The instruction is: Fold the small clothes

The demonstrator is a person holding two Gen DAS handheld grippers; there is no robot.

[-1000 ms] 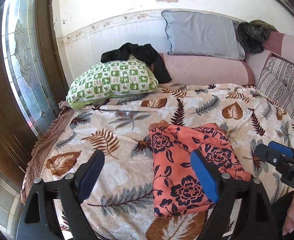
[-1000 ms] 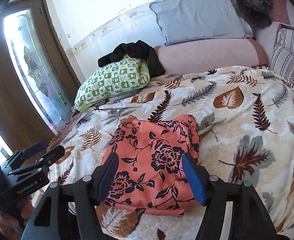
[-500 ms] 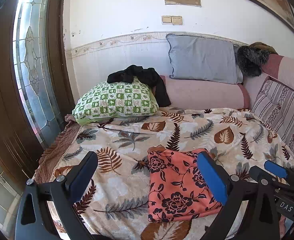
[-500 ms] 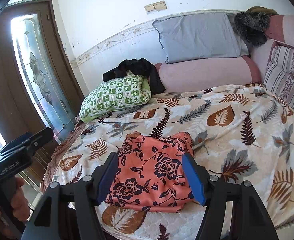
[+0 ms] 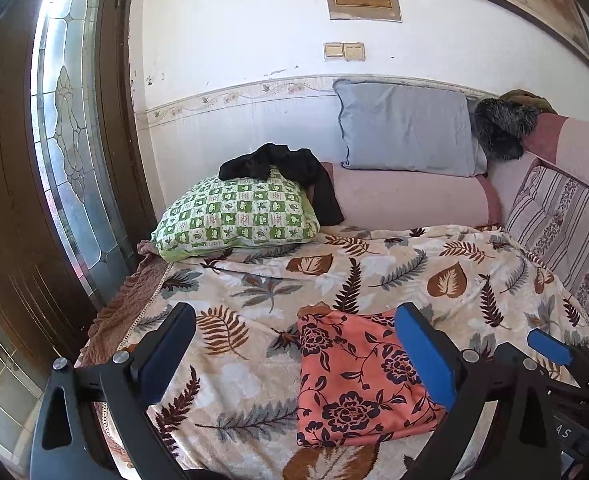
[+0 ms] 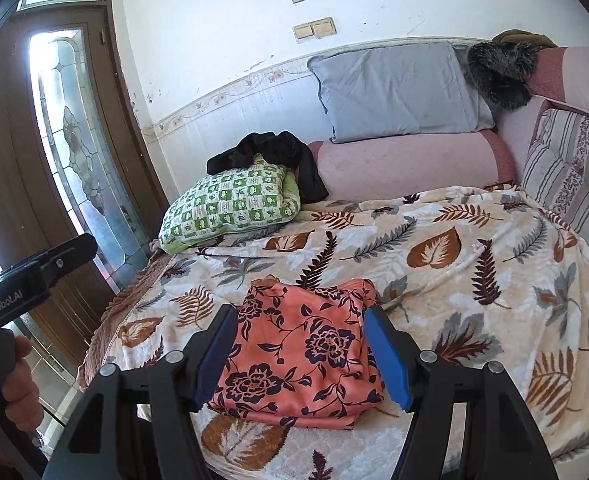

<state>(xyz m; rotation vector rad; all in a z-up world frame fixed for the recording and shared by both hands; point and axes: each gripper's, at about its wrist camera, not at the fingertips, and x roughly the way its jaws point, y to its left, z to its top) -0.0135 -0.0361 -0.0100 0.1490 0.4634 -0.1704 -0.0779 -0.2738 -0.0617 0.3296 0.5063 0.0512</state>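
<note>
A coral garment with dark flowers (image 5: 354,380) (image 6: 298,356) lies folded into a flat rectangle near the front edge of the leaf-patterned blanket (image 5: 394,272) (image 6: 454,264). My left gripper (image 5: 294,332) hangs above and in front of the bed, open wide and empty, with the garment under its right finger. Nothing is between the blue pads of my right gripper (image 6: 300,334), which is open and held above the garment's near edge. The right gripper (image 5: 550,346) also shows at the left wrist view's right edge, and the left one (image 6: 34,268), in a hand, at the right wrist view's left edge.
A green checked pillow (image 5: 234,216) with a black garment (image 5: 286,168) on it lies at the back left. A pink bolster (image 5: 410,196), a grey pillow (image 5: 406,128) and a striped cushion (image 5: 558,232) line the back and right. A wooden door with patterned glass (image 5: 66,120) stands left.
Both grippers have risen and drawn back from the bed, so the folded garment looks smaller and lower in both views. Both stayed open and the garment has not moved.
</note>
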